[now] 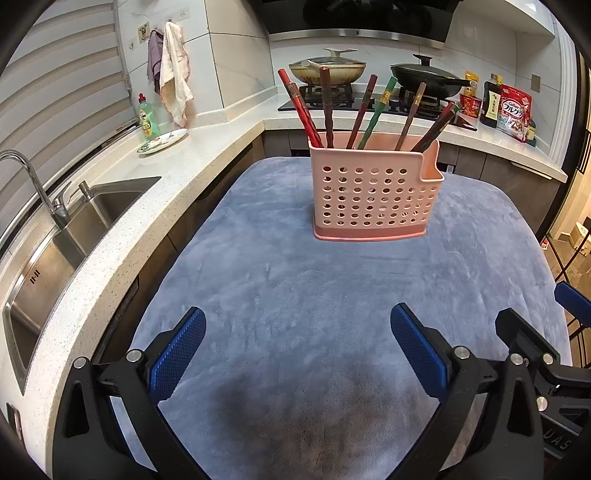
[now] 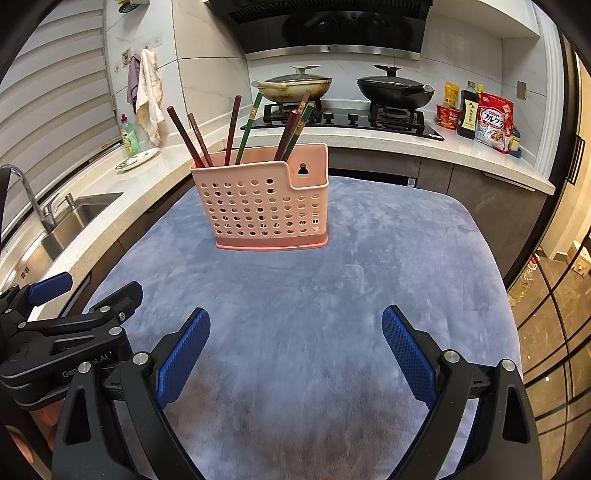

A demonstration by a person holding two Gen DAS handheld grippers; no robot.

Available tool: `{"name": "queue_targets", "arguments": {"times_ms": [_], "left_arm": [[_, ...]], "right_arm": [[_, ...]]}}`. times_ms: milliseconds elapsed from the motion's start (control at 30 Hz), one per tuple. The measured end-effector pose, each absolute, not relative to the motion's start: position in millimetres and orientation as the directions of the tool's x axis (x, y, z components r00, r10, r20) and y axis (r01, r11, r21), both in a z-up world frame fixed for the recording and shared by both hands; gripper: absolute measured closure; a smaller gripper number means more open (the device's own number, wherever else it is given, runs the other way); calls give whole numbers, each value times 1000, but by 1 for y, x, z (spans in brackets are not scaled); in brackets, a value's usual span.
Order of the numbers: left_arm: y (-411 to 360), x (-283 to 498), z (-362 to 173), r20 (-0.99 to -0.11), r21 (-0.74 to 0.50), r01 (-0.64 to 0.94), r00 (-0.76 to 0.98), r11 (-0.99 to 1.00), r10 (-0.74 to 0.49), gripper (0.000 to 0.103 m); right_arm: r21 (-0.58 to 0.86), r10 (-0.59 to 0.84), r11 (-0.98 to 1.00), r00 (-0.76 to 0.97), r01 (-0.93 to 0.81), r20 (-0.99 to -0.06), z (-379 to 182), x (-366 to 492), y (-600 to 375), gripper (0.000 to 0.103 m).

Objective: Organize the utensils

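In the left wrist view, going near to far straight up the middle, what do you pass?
left gripper, open → blue cloth → pink utensil basket holding the chopsticks → stove → lidded pan → range hood

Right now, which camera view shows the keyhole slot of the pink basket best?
The right wrist view: the keyhole slot shows plainly on the pink basket there. The left wrist view shows the basket, but that slot is hidden.
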State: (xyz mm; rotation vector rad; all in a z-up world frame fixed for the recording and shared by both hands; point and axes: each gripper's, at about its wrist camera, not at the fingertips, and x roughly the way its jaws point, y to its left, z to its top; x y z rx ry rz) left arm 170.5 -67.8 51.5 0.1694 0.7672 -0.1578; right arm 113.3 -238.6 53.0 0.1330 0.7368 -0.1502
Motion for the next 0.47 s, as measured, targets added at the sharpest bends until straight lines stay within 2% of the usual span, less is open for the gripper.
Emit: {"name": "queue_targets", "arguments": {"times_ms": [467], "left_arm": [[-68, 181, 50, -701, 91, 180, 710, 979, -65, 7]], "right_arm": [[72, -99, 978, 733, 198, -673, 55, 120, -242, 13]]}}
